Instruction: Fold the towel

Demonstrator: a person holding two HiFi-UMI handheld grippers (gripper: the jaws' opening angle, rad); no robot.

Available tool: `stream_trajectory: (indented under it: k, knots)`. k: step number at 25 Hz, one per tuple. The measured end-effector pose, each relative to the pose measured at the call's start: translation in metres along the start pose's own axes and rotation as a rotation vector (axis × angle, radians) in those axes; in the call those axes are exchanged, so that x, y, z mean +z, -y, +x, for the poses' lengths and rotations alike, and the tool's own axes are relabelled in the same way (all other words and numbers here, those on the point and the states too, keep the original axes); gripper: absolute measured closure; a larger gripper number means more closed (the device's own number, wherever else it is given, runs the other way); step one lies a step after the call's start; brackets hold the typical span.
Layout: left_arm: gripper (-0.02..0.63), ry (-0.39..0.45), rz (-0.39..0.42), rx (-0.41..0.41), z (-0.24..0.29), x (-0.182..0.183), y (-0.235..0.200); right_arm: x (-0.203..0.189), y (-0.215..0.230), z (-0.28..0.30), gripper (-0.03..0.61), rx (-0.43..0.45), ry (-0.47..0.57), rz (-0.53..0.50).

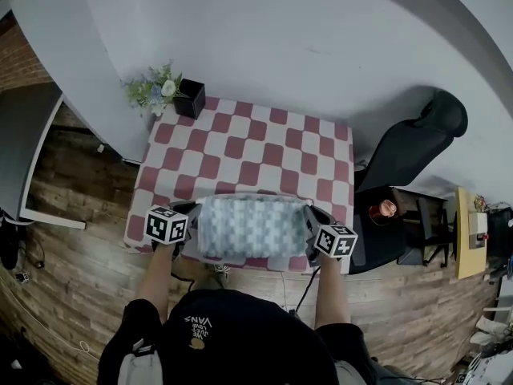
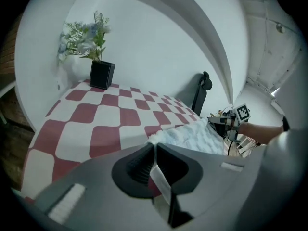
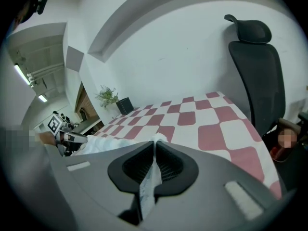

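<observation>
1. At the bottom centre of the head view, the person's dark cap (image 1: 240, 339) is filling the frame's lower edge, and both forearms are reaching up from it toward the tabletop.
2. The left hand-held gripper (image 2: 154, 149) is pinching a corner of the towel (image 1: 252, 227). Its jaws are standing almost together, with a strip of fabric running down between the pads.
3. The right hand-held gripper (image 3: 154, 150) is gripping the opposite corner in the same way, jaws narrow and a fold of cloth hanging between them.
4. The towel, pale blue with a white checked weave, is stretching flat between the two grippers in the lower centre of the head view, over the near edge of the tabletop (image 1: 240, 147). Whether it is resting on the surface or hanging just above it cannot be told.
5. The tabletop is wearing a red-and-white checked cover, and it is running up toward the middle of the frame.
6. At its far left corner, in the upper left of the head view, a black pot (image 1: 190, 99) is standing upright beside a small plant (image 1: 152, 89) with pale flowers.
7. To the right of the tabletop, a black office chair (image 1: 409, 147) is standing on the wooden floor (image 1: 72, 215).
8. Behind everything, a white wall (image 1: 304, 38) is filling the top of the frame.
</observation>
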State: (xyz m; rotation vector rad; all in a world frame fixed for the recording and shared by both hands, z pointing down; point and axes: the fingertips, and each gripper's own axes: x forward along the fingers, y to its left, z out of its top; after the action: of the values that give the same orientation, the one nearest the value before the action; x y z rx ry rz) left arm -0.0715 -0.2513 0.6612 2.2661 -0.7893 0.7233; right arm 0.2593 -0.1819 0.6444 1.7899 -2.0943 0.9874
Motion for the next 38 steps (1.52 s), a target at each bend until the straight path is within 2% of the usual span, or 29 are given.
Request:
stream_trajectory:
  k: [7, 10, 11, 13, 15, 17, 19, 22, 26, 29, 32, 34, 38]
  knots:
    - [0.591, -0.07, -0.037, 0.064, 0.026, -0.001, -0.02, -0.003, 0.018, 0.032, 0.555, -0.073, -0.073, 0.014]
    - [0.586, -0.097, -0.06, 0.085, 0.033, -0.005, -0.026, -0.014, 0.036, 0.04, 0.551, -0.182, -0.144, 0.031]
    - [0.579, -0.097, -0.073, 0.095, 0.034, -0.006, -0.029, -0.018, 0.044, 0.04, 0.544, -0.226, -0.163, 0.042]
    - [0.513, -0.086, -0.098, 0.113, 0.032, -0.006, -0.035, -0.021, 0.055, 0.037, 0.467, -0.271, -0.174, 0.069]
    - [0.445, -0.063, -0.128, 0.108, 0.028, -0.005, -0.039, -0.019, 0.059, 0.032, 0.449, -0.275, -0.156, 0.092]
    - [0.423, -0.028, -0.166, 0.104, 0.023, -0.001, -0.043, -0.015, 0.061, 0.025, 0.434, -0.279, -0.126, 0.114]
    - [0.414, 0.004, -0.188, 0.108, 0.016, 0.001, -0.046, -0.013, 0.061, 0.017, 0.422, -0.288, -0.097, 0.142]
    - [0.411, 0.034, -0.176, 0.128, 0.004, 0.0, -0.047, -0.014, 0.064, -0.004, 0.422, -0.322, -0.056, 0.184]
    - [0.411, 0.097, -0.193, 0.17, -0.017, -0.003, -0.051, -0.018, 0.075, -0.042, 0.42, -0.359, 0.048, 0.279]
    - [0.411, 0.138, -0.2, 0.191, -0.033, -0.009, -0.05, -0.033, 0.072, -0.067, 0.404, -0.317, 0.116, 0.395]
    - [0.412, 0.182, -0.193, 0.191, -0.045, -0.016, -0.034, -0.057, 0.046, -0.075, 0.365, -0.167, 0.116, 0.524]
    - [0.413, 0.203, -0.185, 0.182, -0.05, -0.022, -0.02, -0.073, 0.027, -0.077, 0.341, -0.099, 0.092, 0.553]
    - [0.412, 0.222, -0.144, 0.167, -0.055, -0.038, 0.007, -0.102, 0.004, -0.077, 0.322, -0.052, 0.048, 0.593]
